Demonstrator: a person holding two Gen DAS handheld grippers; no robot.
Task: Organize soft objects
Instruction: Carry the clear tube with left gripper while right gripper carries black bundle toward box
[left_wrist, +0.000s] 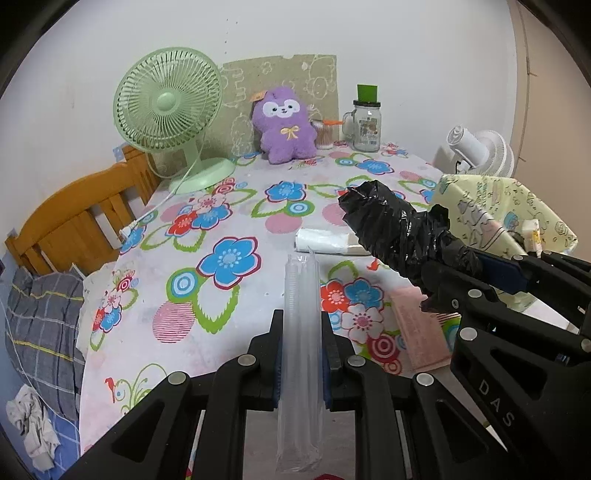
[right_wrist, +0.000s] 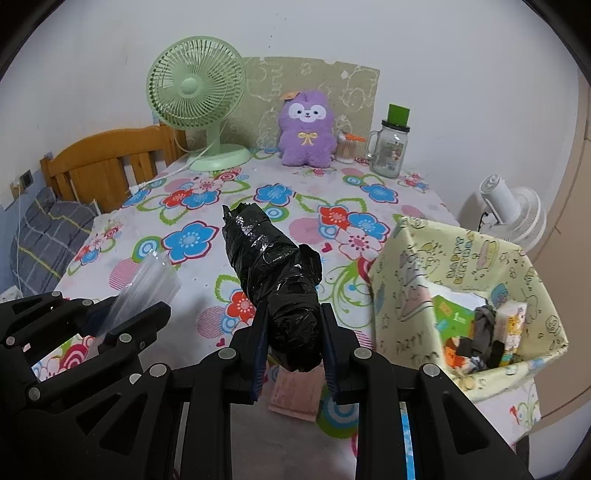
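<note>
Both wrist views tilt down, sharing the table.

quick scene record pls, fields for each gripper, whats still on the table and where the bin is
left gripper: shut on clear plastic sleeve, held off the table
right gripper: shut on black bag roll, also lifted
table: floral cloth
loose on table: white bag roll; pink cloth below the black roll
storage box: pale yellow fabric, on the right of the table, already holding packets and a dark cloth
back edge: green fan, purple plush, glass jar
</note>
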